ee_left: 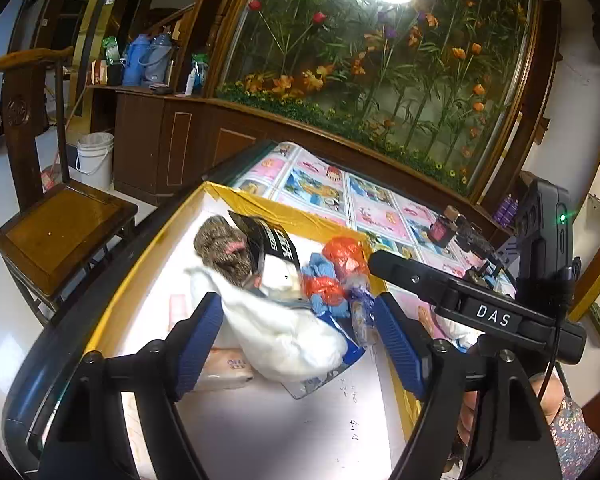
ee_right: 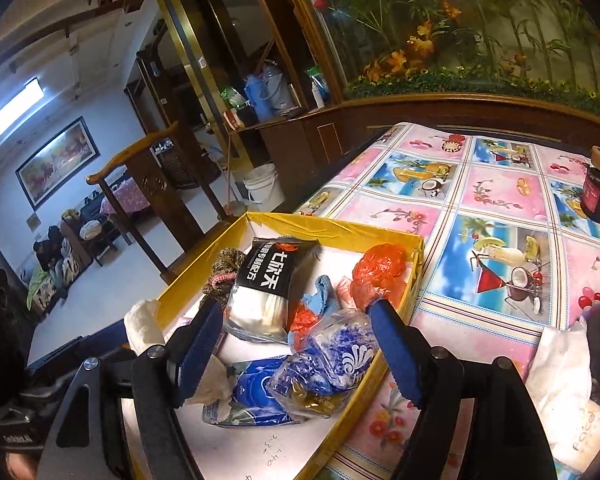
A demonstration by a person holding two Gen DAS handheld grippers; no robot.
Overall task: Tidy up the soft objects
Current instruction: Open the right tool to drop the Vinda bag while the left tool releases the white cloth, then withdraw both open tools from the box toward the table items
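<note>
A shallow box with a yellow taped rim [ee_left: 260, 202] [ee_right: 332, 226] holds soft items. Among them are a brown knitted piece with a pink band [ee_left: 224, 250] [ee_right: 224, 272], a black-and-clear packet [ee_left: 276, 240] [ee_right: 268, 280], an orange plastic bag [ee_left: 344, 254] [ee_right: 380, 272] and a blue cloth [ee_left: 320, 268] [ee_right: 324, 292]. My left gripper [ee_left: 300, 340] is open above the box, and a white fluffy cloth [ee_left: 284, 332] lies between its fingers. My right gripper [ee_right: 296, 350] is open over a blue-and-white patterned bag [ee_right: 340, 356], which rests on a blue packet [ee_right: 256, 392].
The box sits on a table with a pink and blue picture cloth [ee_right: 500, 200]. A dark bottle [ee_right: 598, 188] stands at the far right, a white bag [ee_right: 560, 380] at the near right. A wooden chair [ee_left: 60, 220] and a white bucket [ee_left: 95, 156] stand left of the table.
</note>
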